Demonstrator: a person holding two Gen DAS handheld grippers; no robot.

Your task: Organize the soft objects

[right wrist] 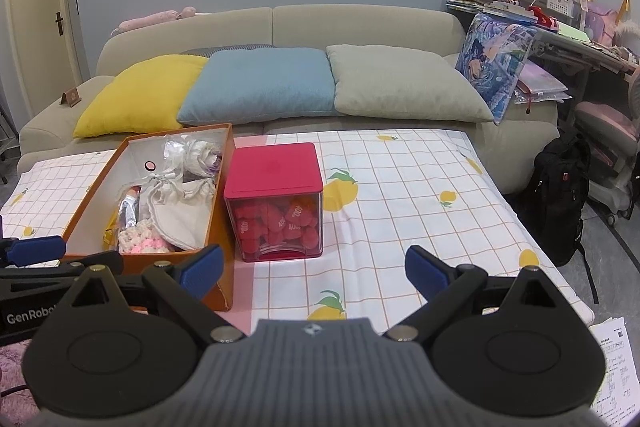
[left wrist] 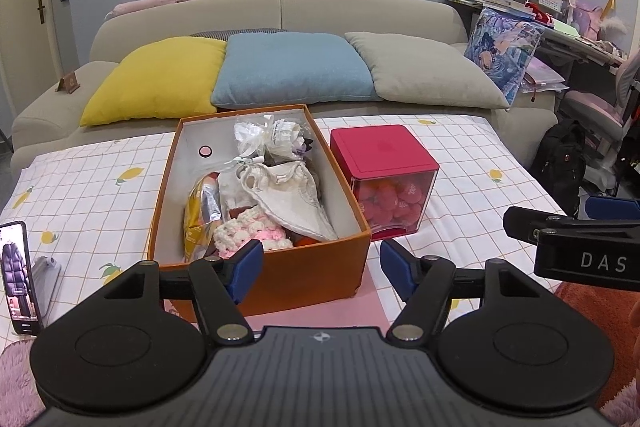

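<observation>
Plainly, label by label:

Left gripper (left wrist: 322, 267): fingers spread wide apart, nothing between them, held low at the near edge of the surface (left wrist: 460, 163).

Right gripper (right wrist: 314, 271): fingers likewise apart and bare, hovering level with its partner.

Orange box (left wrist: 280, 267): open-topped, straight ahead of the left fingers, its near wall just beyond their tips; off to the left of the right fingers.

Soft things: all those I can see lie inside the box, namely a white cloth pouch (left wrist: 296, 199), a pink-and-cream crocheted piece (left wrist: 252, 233) nearest the left fingers, a tied white bundle (left wrist: 268, 137) at the far end, and a yellow foil packet (left wrist: 200, 215) against the left wall.

Red-lidded container (right wrist: 276, 203): touching or just beside the box, ahead and left of the right fingers, lid on, red pieces showing through its clear wall.

Cloth ahead of the right fingers: bare of loose items.

Step in hand: my judgement is that it fits either things gathered and hands drawn back, or a full box waiting to be sorted out; I cannot settle which.

Next move: whichever it is, limp fabric wants a pinch on a bunched fold, taken gently.
</observation>
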